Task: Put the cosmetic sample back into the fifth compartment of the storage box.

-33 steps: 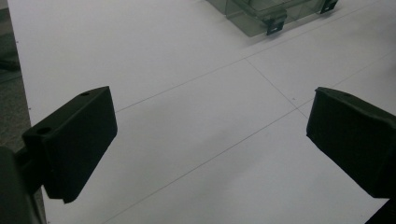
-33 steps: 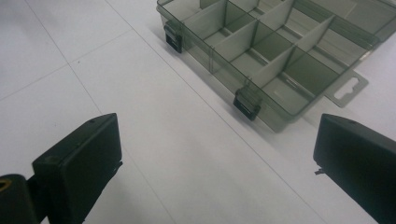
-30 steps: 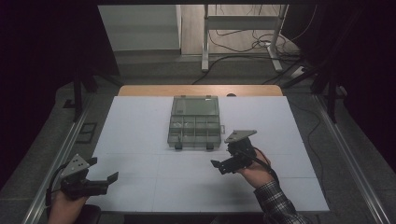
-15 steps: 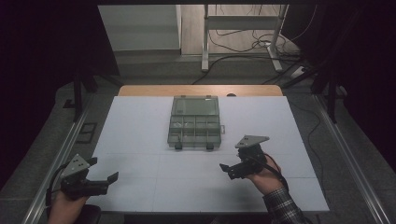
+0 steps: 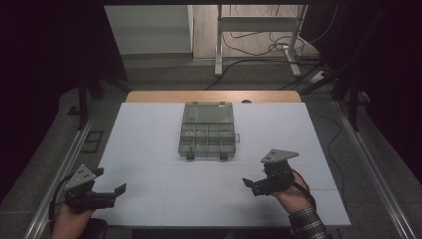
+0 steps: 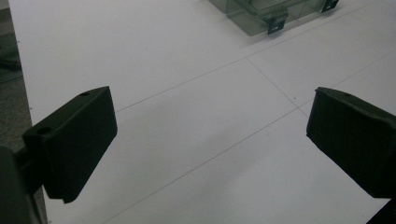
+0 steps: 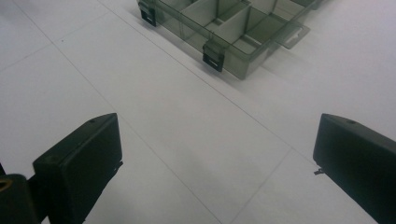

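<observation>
Both the left gripper point(image 5: 115, 190) and right gripper point(image 5: 249, 184) stand apart, empty, above the worktop point(image 5: 149, 134) near the box point(image 5: 206, 130)

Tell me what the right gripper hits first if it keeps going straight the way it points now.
Probably the white table surface: the right gripper, jaws wide apart, angles down at bare tabletop. Skimming just above it, it would next reach the clear compartment box, near its black front latch; depth is unclear.

Table point(image 5: 149, 149) cover was white with thin grey grid lines, wood-brown strip at far edge. Compartment box point(image 5: 206, 130) was smoky translucent grey-green, black latches. Both grippers, left gripper point(image 5: 112, 191) and right gripper point(image 5: 249, 184), were black with grey top plates. Sleeve point(image 5: 308, 224) was dark plaid.
</observation>
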Demonstrator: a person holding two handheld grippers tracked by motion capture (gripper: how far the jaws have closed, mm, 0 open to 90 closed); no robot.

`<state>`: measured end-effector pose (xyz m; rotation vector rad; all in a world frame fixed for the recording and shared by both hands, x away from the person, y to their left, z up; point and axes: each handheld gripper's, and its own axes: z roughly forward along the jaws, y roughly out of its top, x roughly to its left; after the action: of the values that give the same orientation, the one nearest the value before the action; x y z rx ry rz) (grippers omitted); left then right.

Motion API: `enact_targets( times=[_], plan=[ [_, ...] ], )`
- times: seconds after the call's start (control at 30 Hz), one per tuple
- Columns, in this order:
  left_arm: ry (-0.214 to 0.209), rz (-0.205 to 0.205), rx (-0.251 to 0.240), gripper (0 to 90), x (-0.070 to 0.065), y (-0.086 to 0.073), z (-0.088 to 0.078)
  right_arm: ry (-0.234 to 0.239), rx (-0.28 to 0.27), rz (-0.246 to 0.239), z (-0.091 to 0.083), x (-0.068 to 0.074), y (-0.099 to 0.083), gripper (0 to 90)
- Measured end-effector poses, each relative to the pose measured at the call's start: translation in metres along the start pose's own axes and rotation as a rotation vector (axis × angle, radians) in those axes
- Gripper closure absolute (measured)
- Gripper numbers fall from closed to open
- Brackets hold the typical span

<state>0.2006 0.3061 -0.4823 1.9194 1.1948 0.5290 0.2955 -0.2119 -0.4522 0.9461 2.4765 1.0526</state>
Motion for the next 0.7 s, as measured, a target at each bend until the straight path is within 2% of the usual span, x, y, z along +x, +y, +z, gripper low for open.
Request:
enact_targets(
  times=[0.37,0.7],
  plan=[
    [0.000,-0.001,0.000,2.4,0.000,0.000,0.000,-0.025,-0.029,0.023,-0.013,-0.005,-0.013,1.2],
    [0.003,-0.005,0.000,2.4,0.000,0.000,0.000,-0.060,-0.022,0.044,-0.023,-0.010,-0.026,0.9]
  ],
)
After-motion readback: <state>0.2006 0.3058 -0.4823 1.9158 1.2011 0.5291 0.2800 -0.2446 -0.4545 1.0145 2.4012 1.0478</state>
